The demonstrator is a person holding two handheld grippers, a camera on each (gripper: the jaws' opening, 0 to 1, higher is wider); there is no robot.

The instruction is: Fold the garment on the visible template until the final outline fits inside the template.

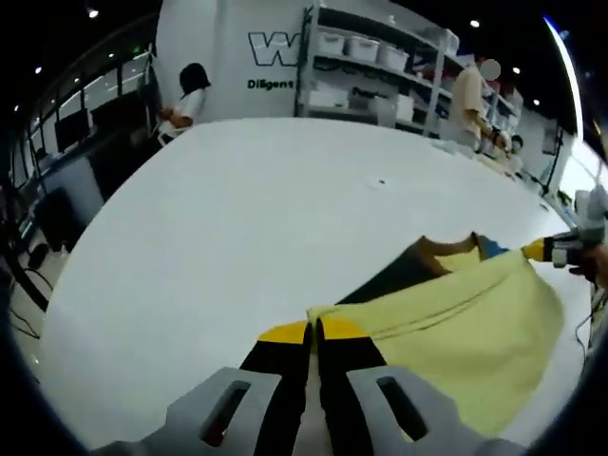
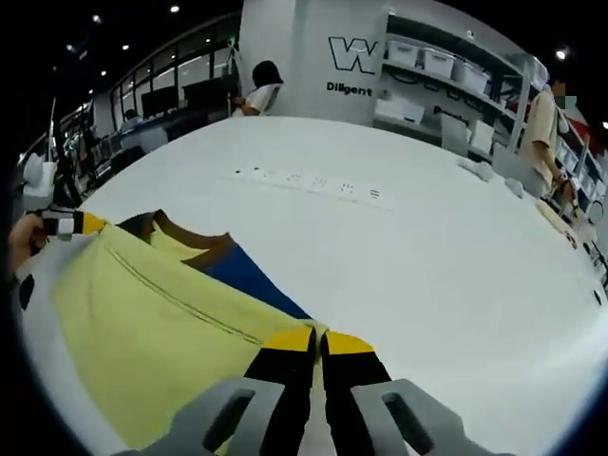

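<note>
A yellow garment [image 1: 475,318] is seen held off a broad white surface [image 1: 247,237] by two hand-held grippers, one at each end of a stretched edge. In the left gripper view, the left gripper [image 1: 313,332] is shown with its black, yellow-tipped jaws pressed together on a corner of the fabric, which spreads away to the right; a brown collar [image 1: 439,249] and a dark blue panel [image 1: 399,275] are visible along the far edge. The other gripper [image 1: 556,250] is seen at the right edge of that view, at the garment's far corner, with a hand [image 1: 594,261] just behind it. In the right gripper view, the right gripper [image 2: 318,337] is likewise shown closed on a yellow corner, the cloth [image 2: 142,332] running off to the left, where a blue area [image 2: 252,275] and the brown neckline [image 2: 195,237] are exposed. The left gripper [image 2: 71,224] and a hand [image 2: 24,242] are seen at that view's left edge. A white strip with faint markings [image 2: 304,180] lies farther back on the surface, well apart from the garment. Shelving with white bins [image 1: 380,66] and several people [image 1: 185,100] are visible beyond the surface.
</note>
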